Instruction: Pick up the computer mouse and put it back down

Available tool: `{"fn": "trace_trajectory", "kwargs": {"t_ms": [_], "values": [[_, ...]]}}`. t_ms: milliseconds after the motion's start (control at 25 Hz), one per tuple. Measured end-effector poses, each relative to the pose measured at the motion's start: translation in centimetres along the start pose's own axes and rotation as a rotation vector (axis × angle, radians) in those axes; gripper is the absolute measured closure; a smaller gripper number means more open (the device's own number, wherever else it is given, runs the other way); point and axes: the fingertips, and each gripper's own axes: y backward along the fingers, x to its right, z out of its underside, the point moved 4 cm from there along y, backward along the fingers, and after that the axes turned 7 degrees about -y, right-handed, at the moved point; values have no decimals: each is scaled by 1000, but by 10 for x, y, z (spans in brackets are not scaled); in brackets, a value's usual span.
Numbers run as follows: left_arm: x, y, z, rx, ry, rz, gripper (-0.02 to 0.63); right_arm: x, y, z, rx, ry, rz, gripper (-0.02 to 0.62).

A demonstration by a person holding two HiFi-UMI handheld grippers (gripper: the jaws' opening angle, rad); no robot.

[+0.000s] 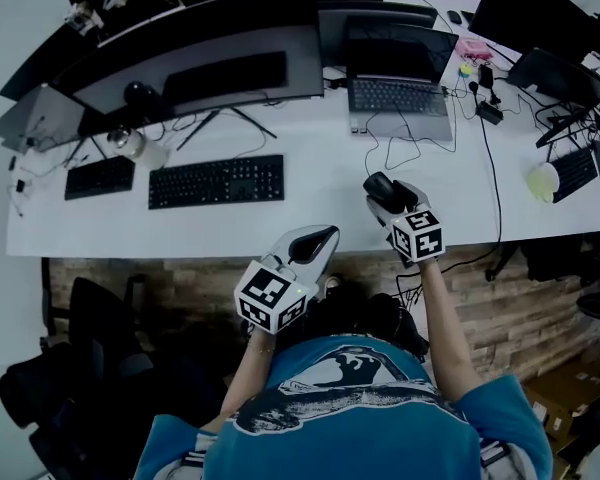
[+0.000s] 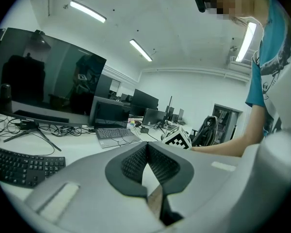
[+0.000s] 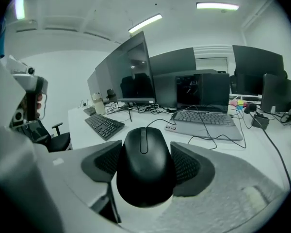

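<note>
A black wired computer mouse (image 1: pixel 380 188) (image 3: pixel 145 166) is up off the white desk (image 1: pixel 310 218), gripped between the two dark pads (image 3: pixel 186 165) of my right gripper (image 1: pixel 390 204). The jaws stand wide, pressing on the mouse's two sides. Its cable (image 3: pixel 157 123) trails forward toward the laptop (image 3: pixel 208 118). My left gripper (image 1: pixel 318 238) (image 2: pixel 146 148) hovers at the desk's near edge, left of the right one, its pads meeting at the tips with nothing between them. The right gripper's marker cube (image 2: pixel 177 139) shows in the left gripper view.
A black keyboard (image 1: pixel 216 181) and a smaller one (image 1: pixel 99 177) lie left of the mouse. A wide curved monitor (image 1: pixel 210 63) stands behind them, the open laptop (image 1: pixel 398 96) to its right. Loose cables (image 1: pixel 485 158) cross the desk's right side.
</note>
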Motion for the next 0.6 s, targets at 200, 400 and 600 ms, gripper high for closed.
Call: {"fn": "trace_trajectory", "kwargs": {"t_ms": [200,400,600], "values": [[8,-16,1,-5,7,54,591,-8,43,-15,74,-54,18,287],[18,-32,2,-21,14,98,591,-16,84,-23,125,-79,22,287],[28,-51,0,-27,12,117,591,-18,121,-26,168,-106,22,288]]}}
